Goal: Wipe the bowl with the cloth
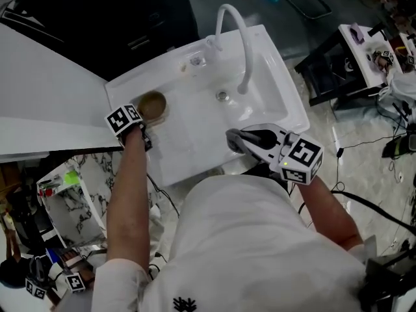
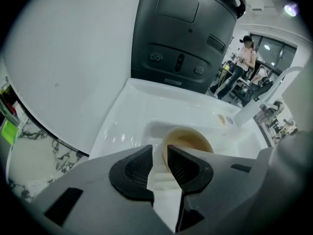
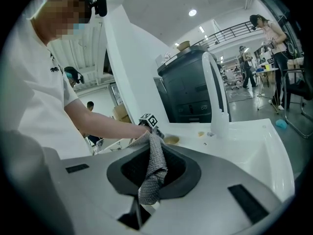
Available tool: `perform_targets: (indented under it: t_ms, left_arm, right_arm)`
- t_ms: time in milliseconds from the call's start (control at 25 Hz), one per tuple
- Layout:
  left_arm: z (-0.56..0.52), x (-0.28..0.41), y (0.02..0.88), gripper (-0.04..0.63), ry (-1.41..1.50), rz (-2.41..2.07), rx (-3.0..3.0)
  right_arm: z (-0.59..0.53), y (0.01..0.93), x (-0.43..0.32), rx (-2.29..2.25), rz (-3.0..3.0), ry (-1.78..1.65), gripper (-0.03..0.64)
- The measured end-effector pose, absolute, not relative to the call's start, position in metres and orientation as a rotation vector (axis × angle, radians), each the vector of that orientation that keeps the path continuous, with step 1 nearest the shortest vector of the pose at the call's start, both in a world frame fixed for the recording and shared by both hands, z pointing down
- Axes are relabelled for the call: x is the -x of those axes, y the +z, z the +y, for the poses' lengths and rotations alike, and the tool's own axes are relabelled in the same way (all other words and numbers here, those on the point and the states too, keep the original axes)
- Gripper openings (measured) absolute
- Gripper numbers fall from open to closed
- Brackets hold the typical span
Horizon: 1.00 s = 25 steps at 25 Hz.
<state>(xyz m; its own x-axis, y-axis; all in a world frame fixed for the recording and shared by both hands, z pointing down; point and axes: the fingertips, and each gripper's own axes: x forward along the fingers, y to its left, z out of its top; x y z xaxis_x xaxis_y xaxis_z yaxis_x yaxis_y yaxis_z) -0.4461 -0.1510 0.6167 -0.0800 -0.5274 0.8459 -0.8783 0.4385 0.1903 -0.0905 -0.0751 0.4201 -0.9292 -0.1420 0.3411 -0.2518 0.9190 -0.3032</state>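
- On the left side of the white sink [image 1: 281, 77], the tan bowl [image 1: 153, 104] stands upright at the tip of your left gripper [image 2: 160, 153].
- Your left gripper's jaws stand apart; the bowl's near rim sits between them, unpressed.
- Your right gripper [image 3: 153, 142] is clamped on the grey cloth [image 3: 154, 173], by the sink's near edge, well apart from the bowl.

Right hand-held gripper [image 3: 152, 177] pinches grey cloth [image 3: 156, 155]; bowl [image 3: 171, 140] beyond on white sink ledge [image 3: 244, 131].
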Motion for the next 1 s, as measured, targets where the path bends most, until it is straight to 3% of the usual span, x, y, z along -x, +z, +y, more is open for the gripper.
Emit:
perform_targets:
  t_ms: [320,480,640,1000]
  left_arm:
    - [-0.133,0.426,0.562,0.098,0.381,-1.879,-1.291]
    - [-0.114,0.393,0.527,0.050,0.315,-1.942,-1.353]
    - [-0.091,0.337,0.496,0.012,0.264,-1.961,-1.448]
    - [-0.040,0.162,0.446,0.011,0.146,-1.746,-1.744]
  right_arm:
    - [-0.071,0.417,0.073,-0.187,-2.754,0.413,0.037]
    - [-0.072,0.413,0.056,-0.115,-2.736,0.367,0.037]
    - [-0.076,0.410,0.033,-0.042,-2.727,0.315,0.037]
    - [-0.060,0.411,-0.009,0.154,-2.718,0.261,0.037]
